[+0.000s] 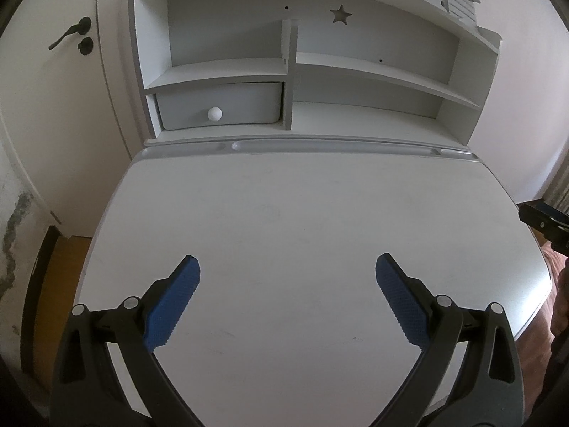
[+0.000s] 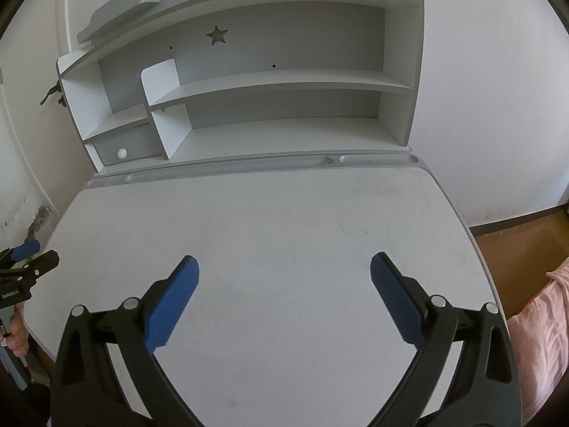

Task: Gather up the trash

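No trash shows in either view. My left gripper (image 1: 287, 267) is open and empty, held above the near part of a white desk top (image 1: 284, 213). My right gripper (image 2: 284, 267) is open and empty above the same desk top (image 2: 266, 220). The right gripper also shows at the right edge of the left wrist view (image 1: 544, 220). The left gripper shows at the left edge of the right wrist view (image 2: 25, 267).
A grey-white hutch with shelves (image 1: 355, 67) stands at the desk's back, with a shut drawer and white knob (image 1: 214, 113) at its lower left. A pen groove (image 1: 320, 145) runs along the back. A door (image 1: 53, 89) is left. Pink fabric (image 2: 540, 320) is at the right.
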Motion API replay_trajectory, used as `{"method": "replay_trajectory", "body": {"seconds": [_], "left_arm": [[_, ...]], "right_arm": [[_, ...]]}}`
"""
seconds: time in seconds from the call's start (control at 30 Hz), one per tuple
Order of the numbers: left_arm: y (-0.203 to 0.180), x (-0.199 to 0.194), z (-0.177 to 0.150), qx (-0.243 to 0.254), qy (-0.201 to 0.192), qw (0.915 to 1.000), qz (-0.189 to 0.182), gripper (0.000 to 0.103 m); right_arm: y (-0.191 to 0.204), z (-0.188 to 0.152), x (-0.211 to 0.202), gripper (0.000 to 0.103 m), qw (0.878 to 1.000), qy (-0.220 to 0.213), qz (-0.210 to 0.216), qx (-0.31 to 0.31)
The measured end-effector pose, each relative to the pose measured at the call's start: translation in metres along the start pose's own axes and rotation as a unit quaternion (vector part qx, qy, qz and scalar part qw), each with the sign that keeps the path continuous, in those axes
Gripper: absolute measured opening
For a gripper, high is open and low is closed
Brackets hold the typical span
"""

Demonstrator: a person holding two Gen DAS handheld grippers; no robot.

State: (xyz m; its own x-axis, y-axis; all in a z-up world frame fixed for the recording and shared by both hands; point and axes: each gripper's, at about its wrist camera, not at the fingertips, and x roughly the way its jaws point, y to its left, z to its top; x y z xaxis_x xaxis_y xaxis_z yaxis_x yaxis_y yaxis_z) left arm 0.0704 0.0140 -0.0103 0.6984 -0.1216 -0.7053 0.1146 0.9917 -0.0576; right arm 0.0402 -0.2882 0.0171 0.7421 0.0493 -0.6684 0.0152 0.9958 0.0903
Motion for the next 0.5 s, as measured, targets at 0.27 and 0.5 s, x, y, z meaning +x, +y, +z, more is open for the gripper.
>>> {"method": "replay_trajectory", "body": {"seconds": [0.27, 0.5], "left_arm": [[-0.0016, -0.0016, -0.0021, 0.001, 0.002, 1.0, -0.006, 0.096], [-0.0031, -0.0023, -0.0036, 0.0, 0.003, 1.0, -0.008, 0.096]], "right_arm": [[-0.0032, -0.0021, -0.0015, 0.094, 1.0, -0.001, -0.005, -0.001], [-0.0026, -0.0017, -0.0011, 0.094, 1.0, -0.001, -0.004, -0.001]]}}
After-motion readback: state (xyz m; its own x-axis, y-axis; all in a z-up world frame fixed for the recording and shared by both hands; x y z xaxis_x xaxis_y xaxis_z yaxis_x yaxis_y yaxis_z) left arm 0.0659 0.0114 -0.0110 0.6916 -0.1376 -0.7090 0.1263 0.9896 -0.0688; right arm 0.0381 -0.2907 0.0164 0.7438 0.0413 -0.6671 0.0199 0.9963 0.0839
